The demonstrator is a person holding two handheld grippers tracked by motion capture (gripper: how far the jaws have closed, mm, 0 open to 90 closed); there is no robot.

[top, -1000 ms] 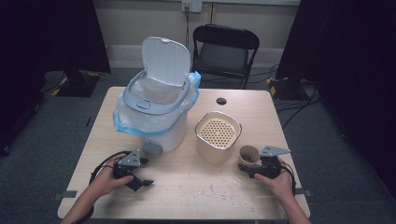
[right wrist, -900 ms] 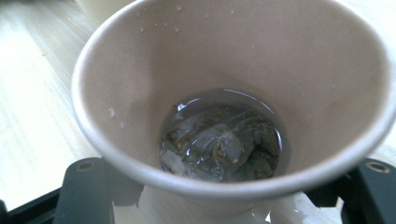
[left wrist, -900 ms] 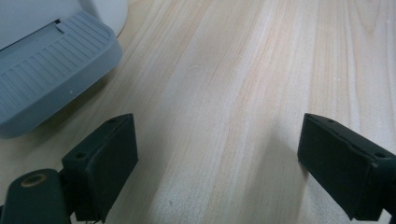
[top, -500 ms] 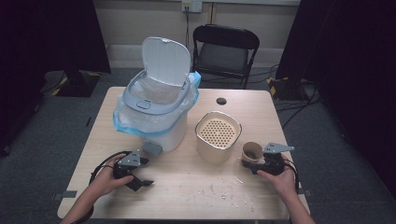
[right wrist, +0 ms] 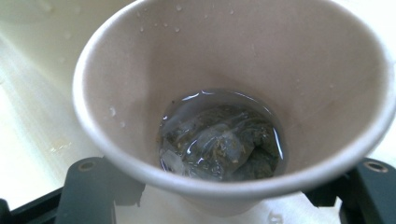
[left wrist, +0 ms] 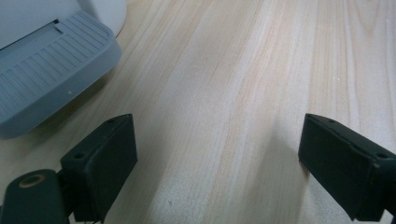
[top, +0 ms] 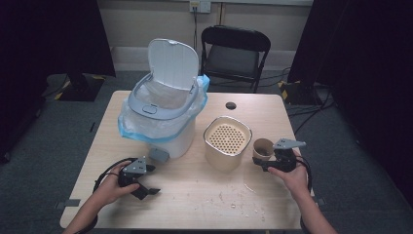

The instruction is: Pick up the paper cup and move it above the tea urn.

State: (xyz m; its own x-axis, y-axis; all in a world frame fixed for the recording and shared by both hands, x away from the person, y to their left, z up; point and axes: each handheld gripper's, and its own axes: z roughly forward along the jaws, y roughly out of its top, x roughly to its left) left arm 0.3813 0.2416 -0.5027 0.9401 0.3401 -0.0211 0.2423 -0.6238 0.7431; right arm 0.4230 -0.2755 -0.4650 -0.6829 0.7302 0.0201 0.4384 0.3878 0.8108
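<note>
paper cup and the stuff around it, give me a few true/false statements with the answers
1. The paper cup holds a wet tea bag in a little liquid. True.
2. The right gripper has the cup between its jaws. True.
3. The bin has its lid shut. False: the lid stands open, tilted back.
4. The left gripper is shut on the bin's grey pedal. False: it is open over bare table, the pedal off to one side.
5. The perforated strainer pot stands between bin and cup. True.
</note>
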